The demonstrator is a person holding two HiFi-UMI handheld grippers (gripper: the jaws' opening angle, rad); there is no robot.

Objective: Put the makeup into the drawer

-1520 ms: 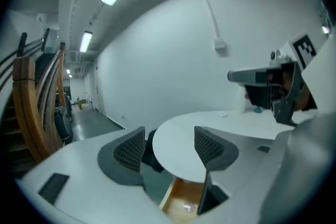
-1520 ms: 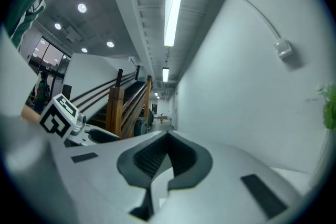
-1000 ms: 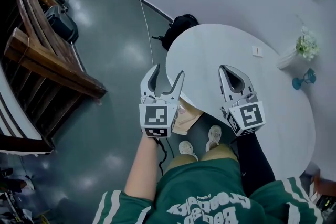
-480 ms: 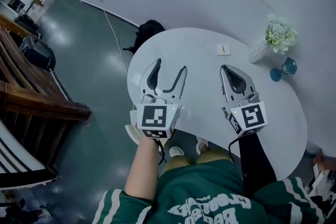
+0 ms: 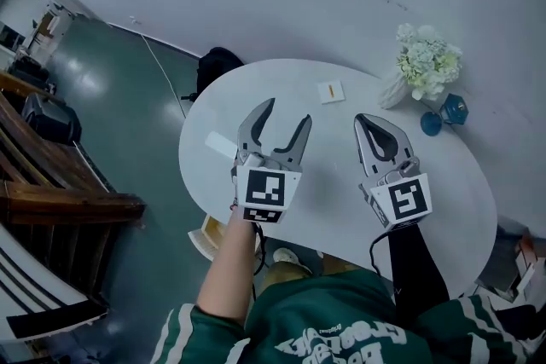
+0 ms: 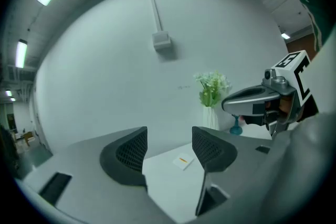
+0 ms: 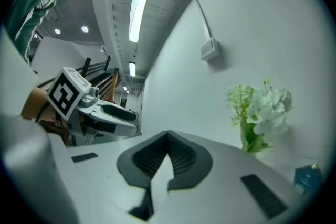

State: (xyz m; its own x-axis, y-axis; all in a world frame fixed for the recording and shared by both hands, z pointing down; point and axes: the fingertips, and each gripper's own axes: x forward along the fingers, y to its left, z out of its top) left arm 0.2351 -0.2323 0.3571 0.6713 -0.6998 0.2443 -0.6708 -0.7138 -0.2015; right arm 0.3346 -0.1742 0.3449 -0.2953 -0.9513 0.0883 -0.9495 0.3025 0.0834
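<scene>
Head view: white card (image 5: 330, 91) lies fwd, nearer left gripper (image 5: 288, 111), fingers apart w/ nothing btwn, just been closing; right gripper (image 5: 367, 122) clenched, empty.

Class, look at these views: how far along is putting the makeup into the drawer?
Done: nothing visible; no drawer is in view. In hand: nothing. The left tongs, open and empty, have just been closing slightly; the right tongs are shut on nothing, both over the table. Left: everything. Whether the small white card on the table is makeup, I cannot tell.
</scene>
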